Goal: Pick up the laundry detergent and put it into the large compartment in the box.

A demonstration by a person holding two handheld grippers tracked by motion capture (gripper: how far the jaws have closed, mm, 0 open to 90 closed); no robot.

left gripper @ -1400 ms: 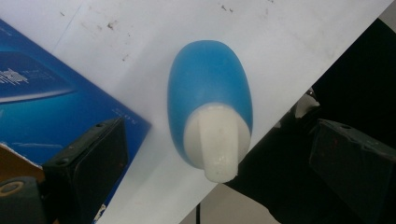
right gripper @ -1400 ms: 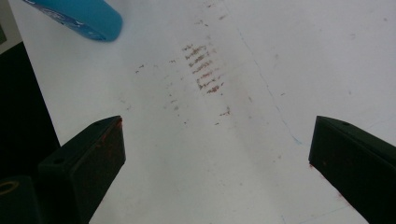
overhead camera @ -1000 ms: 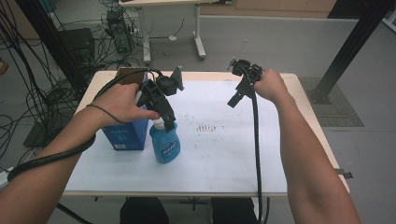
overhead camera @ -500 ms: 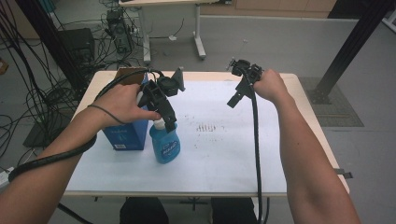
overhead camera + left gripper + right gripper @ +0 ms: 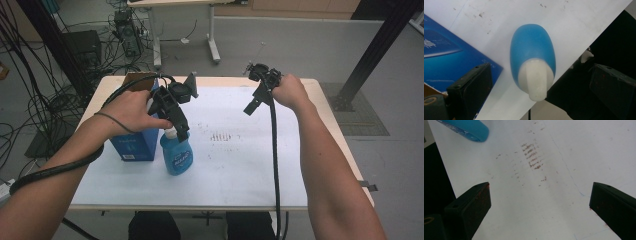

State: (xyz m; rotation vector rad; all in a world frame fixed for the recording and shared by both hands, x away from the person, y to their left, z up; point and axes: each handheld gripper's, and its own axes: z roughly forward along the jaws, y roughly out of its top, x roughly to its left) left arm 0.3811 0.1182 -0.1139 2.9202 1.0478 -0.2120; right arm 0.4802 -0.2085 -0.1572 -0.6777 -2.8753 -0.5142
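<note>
High view: since a moment ago nothing has shifted. Your left tongs (image 5: 180,131) hover spread over the cap of the bottle (image 5: 176,155), beside the box (image 5: 135,145) at the tabletop's (image 5: 240,170) left; no grip yet. Your right tongs (image 5: 252,106) hang spread, far right.

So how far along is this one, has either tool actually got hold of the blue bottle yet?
Nothing looks done: the blue bottle stands upright on the white table, beside the blue box. In hand: the left tool is poised over the bottle's white cap, jaws wide open either side, not gripping. The right tool is open above brown marks, holding nothing. Left: closing on the bottle and whatever follows.
</note>
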